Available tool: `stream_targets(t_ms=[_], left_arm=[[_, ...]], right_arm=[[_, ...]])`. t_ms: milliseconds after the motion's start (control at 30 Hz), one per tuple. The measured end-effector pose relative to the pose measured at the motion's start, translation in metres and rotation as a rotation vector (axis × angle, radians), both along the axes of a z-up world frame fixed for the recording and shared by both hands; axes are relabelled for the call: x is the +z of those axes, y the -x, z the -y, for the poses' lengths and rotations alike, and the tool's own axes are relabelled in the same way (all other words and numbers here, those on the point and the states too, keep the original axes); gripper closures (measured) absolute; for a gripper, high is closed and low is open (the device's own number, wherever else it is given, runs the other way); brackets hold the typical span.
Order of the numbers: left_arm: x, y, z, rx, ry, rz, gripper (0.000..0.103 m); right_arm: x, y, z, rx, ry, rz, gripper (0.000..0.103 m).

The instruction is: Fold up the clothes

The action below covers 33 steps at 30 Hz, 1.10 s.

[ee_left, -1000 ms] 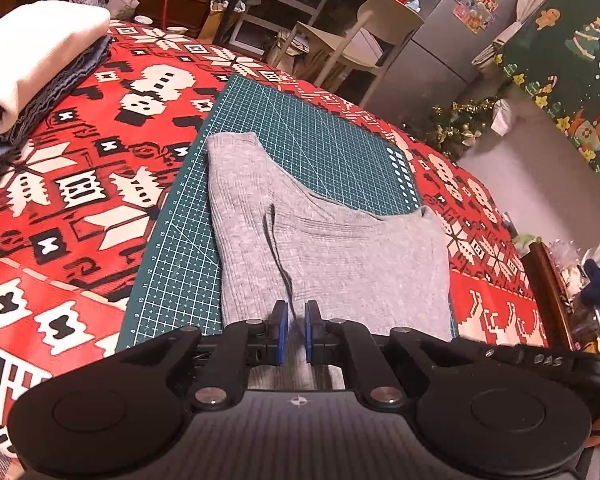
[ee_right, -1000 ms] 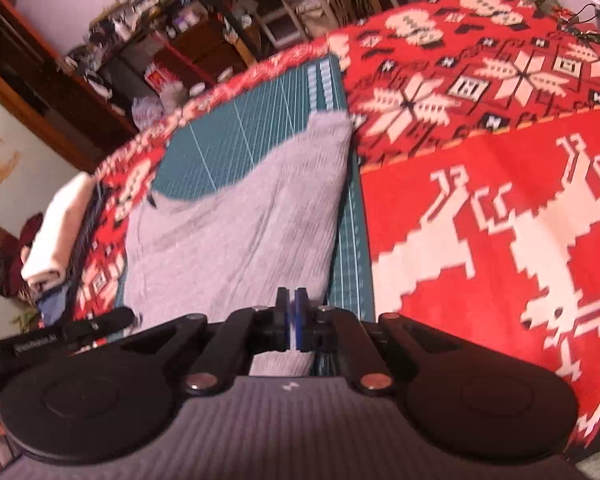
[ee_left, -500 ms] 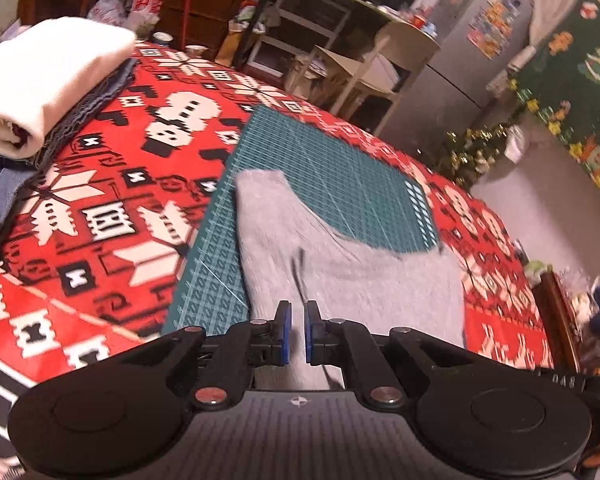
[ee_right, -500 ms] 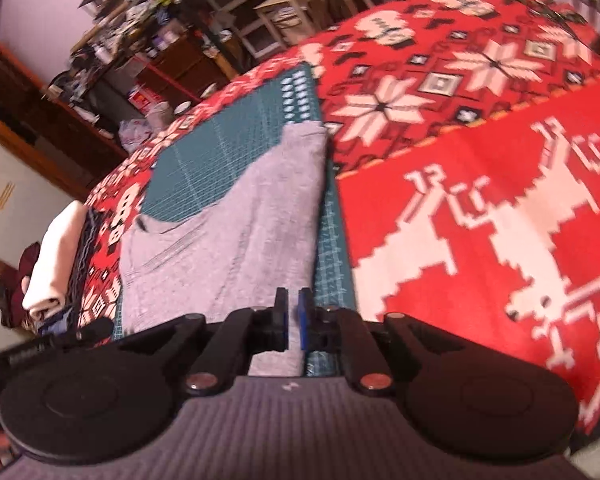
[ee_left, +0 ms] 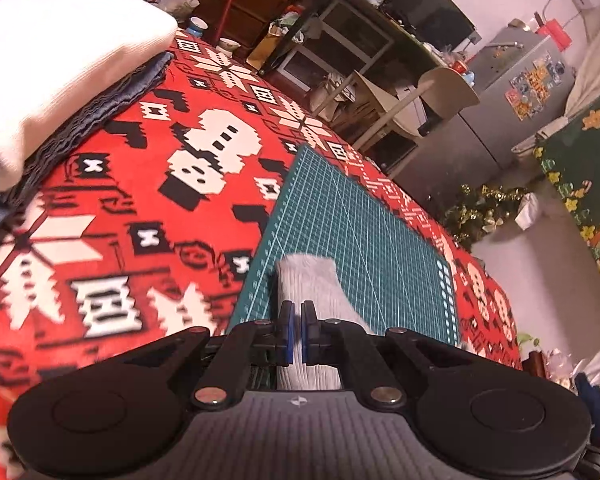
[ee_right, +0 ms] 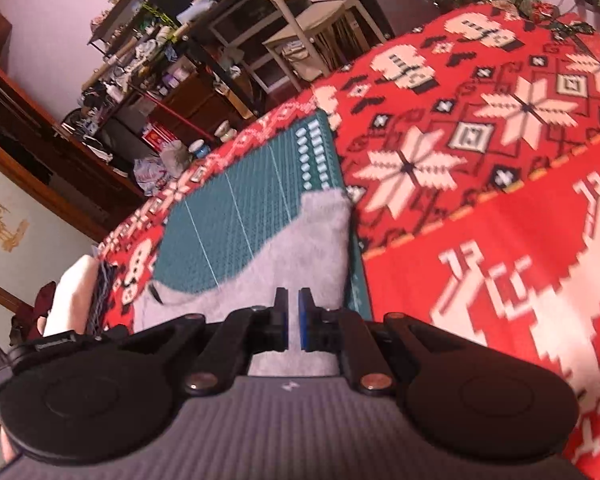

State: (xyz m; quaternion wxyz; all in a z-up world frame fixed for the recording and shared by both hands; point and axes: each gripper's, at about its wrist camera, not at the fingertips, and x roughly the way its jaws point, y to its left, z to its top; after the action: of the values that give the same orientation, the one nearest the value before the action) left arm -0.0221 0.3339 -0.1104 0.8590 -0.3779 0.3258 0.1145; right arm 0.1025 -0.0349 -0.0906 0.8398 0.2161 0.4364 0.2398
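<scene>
Two handheld grippers angle down over a grey ribbed knit garment (ee_left: 314,280) spread on a green gridded cutting mat (ee_left: 364,232) atop a red, white and black patterned blanket (ee_left: 112,216). The left gripper (ee_left: 295,332) has its blue-padded jaws drawn almost together, with grey cloth running between them, so it appears pinched. The right gripper (ee_right: 293,320) shows a narrow gap between its pads above the soft, fuzzy-looking fabric; whether it has hold of the cloth cannot be told. A stack of folded clothes (ee_left: 52,68), cream on top of dark blue, sits at the blanket's left edge. Compared with a second ago, far less of the garment shows ahead of the left gripper, more bare mat lies open beyond it, and the folded stack looms closer.
</scene>
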Motion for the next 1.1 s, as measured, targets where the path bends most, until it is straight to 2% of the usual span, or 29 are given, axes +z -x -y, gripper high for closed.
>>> stream_targets(t_ms=[100, 200, 400, 533, 700, 867, 1000, 1100], left_arm=[[-0.005, -0.011, -0.009, -0.007, 0.006, 0.0, 0.1], [-0.015, -0.024, -0.012, -0.021, -0.008, -0.041, 0.1], [-0.02, -0.039, -0.019, -0.029, -0.02, -0.026, 0.101], [-0.015, -0.036, -0.027, 0.014, -0.008, -0.005, 0.101], [0.004, -0.023, -0.022, 0.009, -0.01, 0.019, 0.101], [0.008, -0.013, -0.003, -0.052, 0.011, 0.002, 0.101], [-0.003, -0.022, 0.011, -0.09, -0.032, -0.087, 0.101], [-0.008, -0.022, 0.013, -0.089, -0.061, -0.09, 0.101]], right_arm=[[0.004, -0.008, -0.009, 0.025, 0.006, 0.016, 0.095], [0.002, -0.017, -0.018, 0.043, 0.015, 0.016, 0.095], [-0.004, -0.029, -0.028, 0.054, 0.041, 0.02, 0.095], [-0.008, -0.035, -0.029, 0.045, 0.043, 0.012, 0.095], [-0.005, -0.034, -0.032, 0.055, 0.044, 0.022, 0.094], [-0.002, -0.029, -0.036, 0.064, 0.064, 0.032, 0.094], [-0.003, -0.026, -0.038, 0.069, 0.079, 0.028, 0.094], [-0.005, -0.023, -0.037, 0.064, 0.079, 0.018, 0.094]])
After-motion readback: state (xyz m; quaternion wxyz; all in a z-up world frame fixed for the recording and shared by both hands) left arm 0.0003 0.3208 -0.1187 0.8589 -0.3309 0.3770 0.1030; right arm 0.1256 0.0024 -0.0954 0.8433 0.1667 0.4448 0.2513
